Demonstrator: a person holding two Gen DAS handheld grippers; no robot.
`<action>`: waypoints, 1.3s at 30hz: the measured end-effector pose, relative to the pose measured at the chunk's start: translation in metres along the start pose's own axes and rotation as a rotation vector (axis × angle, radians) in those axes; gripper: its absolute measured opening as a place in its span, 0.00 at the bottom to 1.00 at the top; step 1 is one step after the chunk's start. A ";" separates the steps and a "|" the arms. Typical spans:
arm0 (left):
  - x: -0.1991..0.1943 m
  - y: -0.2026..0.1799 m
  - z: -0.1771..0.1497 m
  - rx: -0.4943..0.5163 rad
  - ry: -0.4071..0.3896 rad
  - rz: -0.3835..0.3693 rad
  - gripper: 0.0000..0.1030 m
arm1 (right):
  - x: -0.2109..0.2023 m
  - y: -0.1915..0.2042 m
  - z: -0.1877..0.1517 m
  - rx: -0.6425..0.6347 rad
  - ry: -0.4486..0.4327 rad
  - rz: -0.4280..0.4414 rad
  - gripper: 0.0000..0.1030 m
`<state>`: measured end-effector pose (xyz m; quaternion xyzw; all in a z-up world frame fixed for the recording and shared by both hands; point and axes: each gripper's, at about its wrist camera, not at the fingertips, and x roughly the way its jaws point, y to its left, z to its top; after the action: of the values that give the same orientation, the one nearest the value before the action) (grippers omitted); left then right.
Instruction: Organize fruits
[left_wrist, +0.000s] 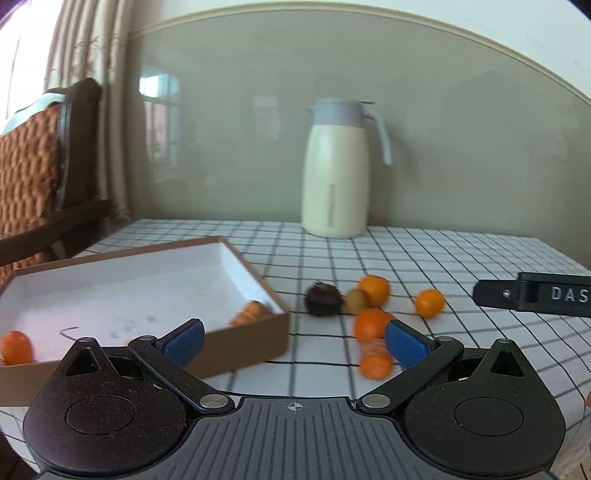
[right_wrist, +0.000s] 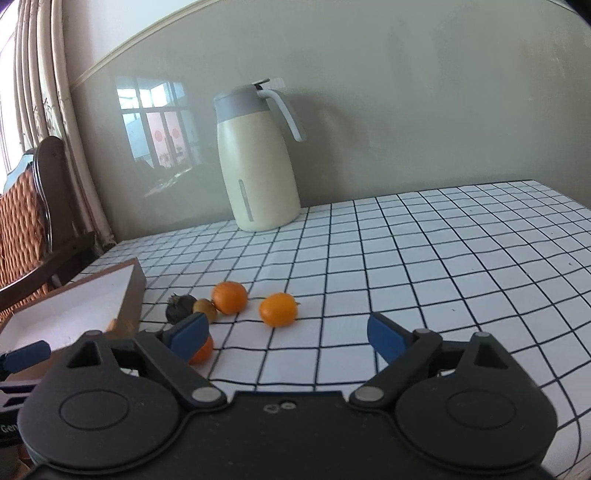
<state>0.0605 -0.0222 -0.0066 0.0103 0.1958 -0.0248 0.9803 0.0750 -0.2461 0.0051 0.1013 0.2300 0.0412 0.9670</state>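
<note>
Lying just right of the box (left_wrist: 255, 332), the oranges (right_wrist: 277, 309) look small, round and likely to roll, so either empty, wide-open gripper (left_wrist: 293, 341) (right_wrist: 286, 332) should pinch one gently across its middle.

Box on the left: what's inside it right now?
The box holds two orange pieces: one at its near left corner and a blurred one against the right wall. The left gripper covers the near edge, so anything there is hidden.
</note>
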 end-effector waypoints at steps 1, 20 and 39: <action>0.001 -0.004 -0.001 0.005 0.004 -0.007 1.00 | 0.000 -0.002 0.000 0.003 0.001 -0.002 0.84; 0.022 -0.030 -0.009 0.023 0.079 -0.019 0.86 | -0.001 -0.009 -0.002 -0.007 0.005 0.004 0.76; 0.030 -0.037 -0.013 0.031 0.116 -0.050 0.56 | 0.005 -0.007 -0.001 -0.008 0.014 0.016 0.76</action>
<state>0.0812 -0.0598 -0.0301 0.0222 0.2520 -0.0518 0.9661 0.0786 -0.2517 0.0004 0.0992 0.2359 0.0507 0.9654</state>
